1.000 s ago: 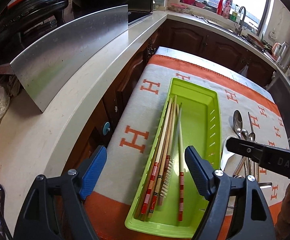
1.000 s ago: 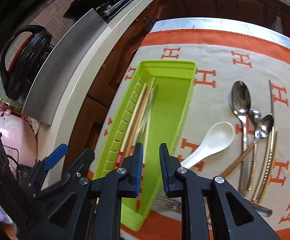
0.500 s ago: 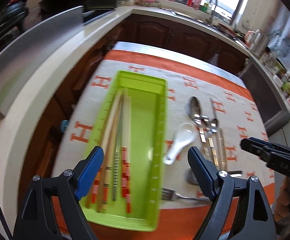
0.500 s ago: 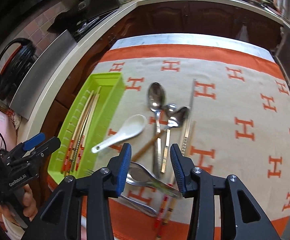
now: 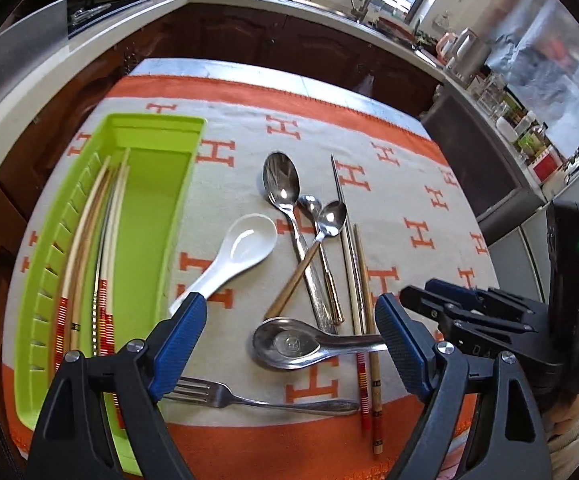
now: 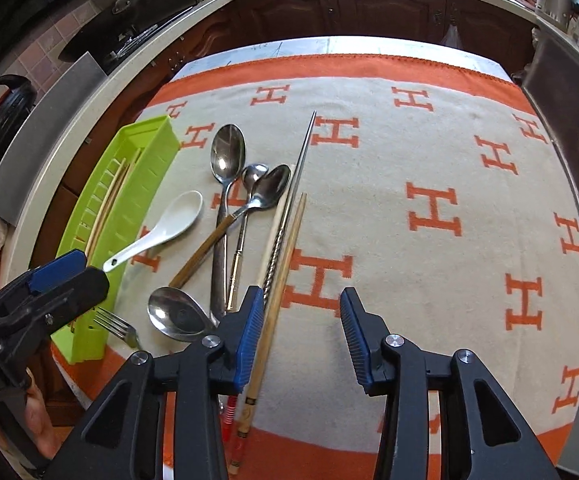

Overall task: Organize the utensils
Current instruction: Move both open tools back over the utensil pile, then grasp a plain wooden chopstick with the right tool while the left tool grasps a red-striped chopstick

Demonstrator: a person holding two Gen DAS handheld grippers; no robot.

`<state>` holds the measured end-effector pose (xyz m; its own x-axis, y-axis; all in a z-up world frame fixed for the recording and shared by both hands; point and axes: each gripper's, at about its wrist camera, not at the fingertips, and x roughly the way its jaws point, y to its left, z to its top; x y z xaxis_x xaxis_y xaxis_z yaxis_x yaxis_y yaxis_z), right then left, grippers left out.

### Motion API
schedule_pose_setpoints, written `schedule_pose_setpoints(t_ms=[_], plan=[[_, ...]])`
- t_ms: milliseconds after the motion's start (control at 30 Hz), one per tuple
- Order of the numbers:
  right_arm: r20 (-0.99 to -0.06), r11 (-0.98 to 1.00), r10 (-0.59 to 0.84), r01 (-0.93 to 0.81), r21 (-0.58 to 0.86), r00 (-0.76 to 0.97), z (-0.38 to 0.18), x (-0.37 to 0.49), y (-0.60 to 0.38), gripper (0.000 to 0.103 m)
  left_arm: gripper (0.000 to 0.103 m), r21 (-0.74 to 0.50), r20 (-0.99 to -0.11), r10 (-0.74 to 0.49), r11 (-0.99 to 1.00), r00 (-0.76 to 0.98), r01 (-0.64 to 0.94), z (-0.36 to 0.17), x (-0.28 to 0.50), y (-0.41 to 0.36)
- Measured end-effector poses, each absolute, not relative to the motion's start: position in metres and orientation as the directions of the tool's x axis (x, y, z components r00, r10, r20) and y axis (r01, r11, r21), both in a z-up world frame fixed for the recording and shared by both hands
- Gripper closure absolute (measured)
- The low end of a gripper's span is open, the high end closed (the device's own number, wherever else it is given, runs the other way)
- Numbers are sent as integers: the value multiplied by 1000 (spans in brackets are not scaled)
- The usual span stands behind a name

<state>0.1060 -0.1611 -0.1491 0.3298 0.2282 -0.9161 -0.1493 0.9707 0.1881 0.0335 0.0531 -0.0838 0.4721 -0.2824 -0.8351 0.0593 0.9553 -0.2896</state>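
Both tools empty. Left hand-held gripper [image 5: 291, 340] is spread wide, hovering over the near end of the pile, above the wide steel serving spoon [image 5: 289, 343]. Right hand-held gripper [image 6: 297, 332] is also spread with nothing between its pads, hanging over the handle ends of the loose wooden chopsticks [image 6: 281, 264] and the thin metal skewer [image 6: 295, 196], likely lining up the next pick.

The lime-green plastic slotted tray [image 5: 157, 216] sits at the left of the orange-and-beige H-pattern cloth [image 6: 433, 208] on the worktop, several red-banded chopsticks [image 5: 103, 264] already sorted along its left side.

Still loose right of the tray: white ceramic soup spoon [image 5: 241, 248], three crossed steel spoons [image 5: 309, 232], a steel fork [image 5: 249, 398] nearest. The crossed handles overlap, so a clean single grab looks awkward.
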Motion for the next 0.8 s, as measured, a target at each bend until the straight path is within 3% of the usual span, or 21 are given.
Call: schedule_pose_setpoints(t_ms=[200,500,800], plan=[[-933,966,232,-176,188,275,-179,116,-156,76,18,-203,-865,-216,976,453,79,-92,34,42],[-947,951,231,-260,170,225,-192,96,-129,77,18,-195,-878,-198,979,435,54,-100,41,50],[-947,957,60,-288,-35,316,-193,74,-105,89,18,-197,-878,-206,978,433,64,-103,43,49]])
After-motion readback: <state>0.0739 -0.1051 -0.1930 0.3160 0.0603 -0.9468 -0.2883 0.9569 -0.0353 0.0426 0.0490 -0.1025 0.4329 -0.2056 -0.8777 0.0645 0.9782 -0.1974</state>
